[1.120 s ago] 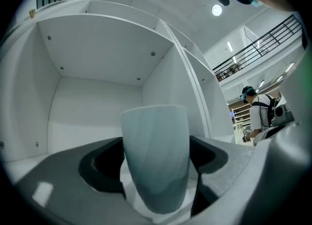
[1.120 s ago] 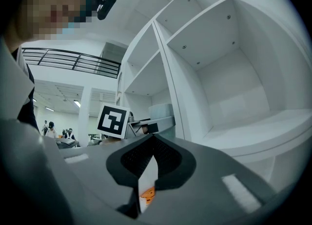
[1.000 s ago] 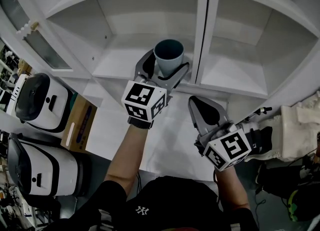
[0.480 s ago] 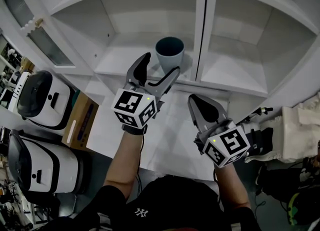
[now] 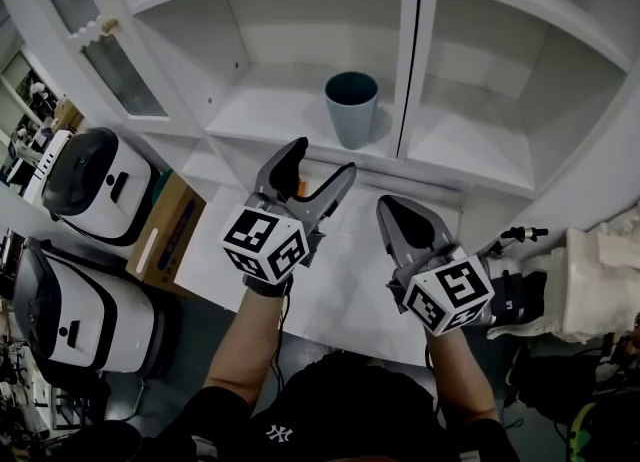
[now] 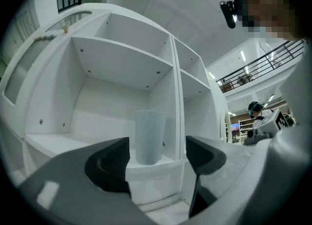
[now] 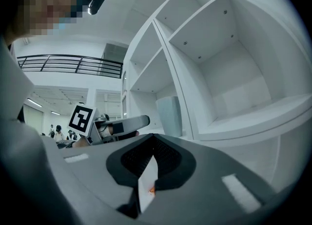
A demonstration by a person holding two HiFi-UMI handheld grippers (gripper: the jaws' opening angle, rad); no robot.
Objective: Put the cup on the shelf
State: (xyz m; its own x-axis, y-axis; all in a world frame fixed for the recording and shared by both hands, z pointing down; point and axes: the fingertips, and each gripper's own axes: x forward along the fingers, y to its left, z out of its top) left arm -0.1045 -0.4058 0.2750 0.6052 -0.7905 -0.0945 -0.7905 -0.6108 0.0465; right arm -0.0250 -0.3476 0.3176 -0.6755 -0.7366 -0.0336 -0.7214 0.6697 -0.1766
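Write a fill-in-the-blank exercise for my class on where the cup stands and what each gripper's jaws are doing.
1. The cup stands ___ on the shelf.
2. The left gripper has its jaws ___, with nothing between them.
3. The right gripper has its jaws ___.
4. The cup is touched by ___ gripper.

Missing words: upright; open; shut; neither.
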